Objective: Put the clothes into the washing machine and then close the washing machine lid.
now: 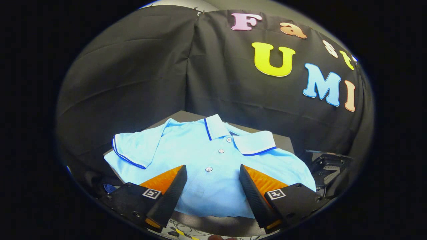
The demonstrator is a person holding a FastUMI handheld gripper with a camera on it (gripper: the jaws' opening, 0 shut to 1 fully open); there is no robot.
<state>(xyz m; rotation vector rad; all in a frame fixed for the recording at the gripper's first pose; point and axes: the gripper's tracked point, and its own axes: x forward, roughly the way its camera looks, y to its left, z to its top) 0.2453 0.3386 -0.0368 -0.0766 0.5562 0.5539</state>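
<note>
Spread fingers (212,170) hover over the blue polo shirt (200,150), its hem hidden behind them.

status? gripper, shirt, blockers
Gripper open, fingers spread above the shirt's front. Light blue polo shirt lies flat on the dark table, not gripped. Nothing on top of it.

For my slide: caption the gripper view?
Open gripper poised over a light blue polo shirt on a dark table.
</note>
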